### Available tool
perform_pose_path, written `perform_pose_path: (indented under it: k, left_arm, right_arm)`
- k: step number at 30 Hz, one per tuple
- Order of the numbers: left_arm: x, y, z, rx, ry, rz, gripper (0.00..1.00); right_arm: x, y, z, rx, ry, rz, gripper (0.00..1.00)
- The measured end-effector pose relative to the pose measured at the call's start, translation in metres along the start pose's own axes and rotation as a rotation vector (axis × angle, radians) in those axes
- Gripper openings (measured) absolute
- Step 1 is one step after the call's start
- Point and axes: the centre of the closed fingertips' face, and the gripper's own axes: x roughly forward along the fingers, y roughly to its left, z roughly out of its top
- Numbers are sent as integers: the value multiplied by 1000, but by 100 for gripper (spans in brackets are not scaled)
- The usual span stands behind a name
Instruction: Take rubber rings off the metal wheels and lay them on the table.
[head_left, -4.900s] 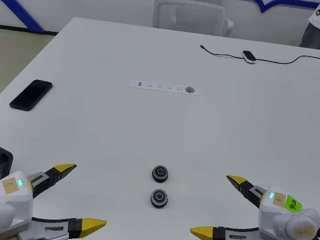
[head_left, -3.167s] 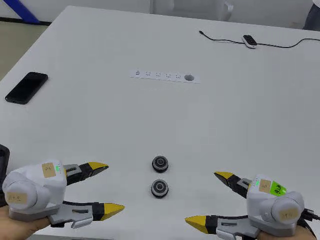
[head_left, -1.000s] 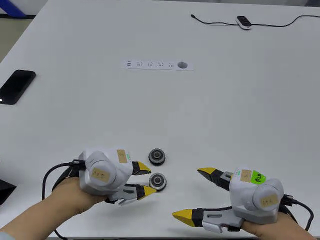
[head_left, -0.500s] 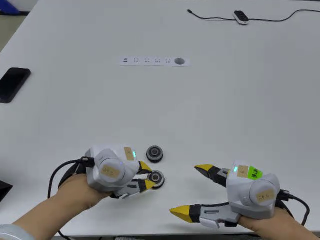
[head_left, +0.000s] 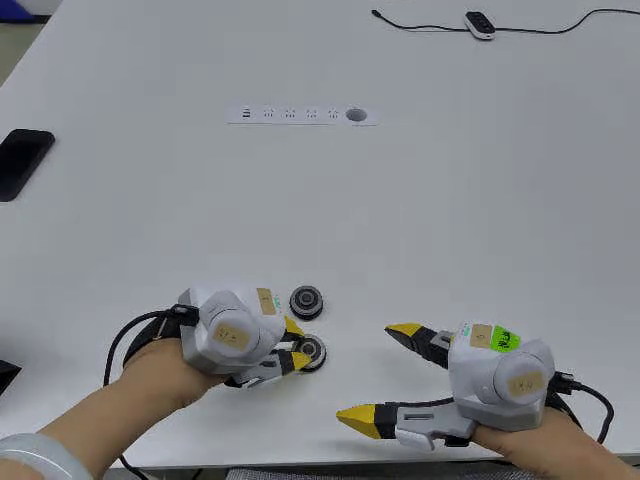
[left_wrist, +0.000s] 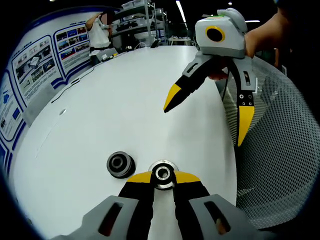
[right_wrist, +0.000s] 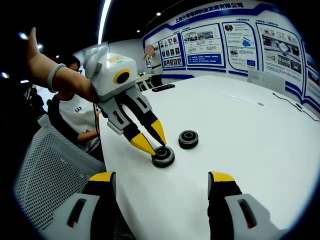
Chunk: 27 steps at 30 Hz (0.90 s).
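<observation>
Two small metal wheels with black rubber rings lie near the table's front edge. My left gripper (head_left: 297, 345) has its yellow tips closed on the sides of the near wheel (head_left: 311, 351), which sits between the fingertips (left_wrist: 140, 177) in the left gripper view. The near wheel (left_wrist: 163, 173) rests on the table. The far wheel (head_left: 306, 301) lies free just beyond it, and the far wheel (left_wrist: 120, 164) shows left of the jaws. My right gripper (head_left: 375, 375) hovers open to the right, apart from both wheels. Its own view shows the near wheel (right_wrist: 163, 156), the far wheel (right_wrist: 188, 139) and the left gripper (right_wrist: 154, 141).
A flush power strip (head_left: 298, 114) sits mid-table. A black phone (head_left: 20, 162) lies at the left edge, a remote with cable (head_left: 477, 23) at the far side. A mesh chair (left_wrist: 272, 150) stands close against the table's front edge (head_left: 300, 462).
My left gripper moved in from the left and narrowed its jaws onto the near wheel. The right gripper stayed open, shifting slightly. The head camera tilted down.
</observation>
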Motion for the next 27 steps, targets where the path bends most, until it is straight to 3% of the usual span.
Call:
perform_pose_path:
  k: [20, 27]
  left_arm:
    - [6, 0, -1, 44, 28, -11, 13]
    - [6, 0, -2, 60, 41, -21, 11]
  right_arm:
    - [1, -1, 1, 13, -10, 2, 75]
    - [4, 2, 3, 50, -19, 19, 72]
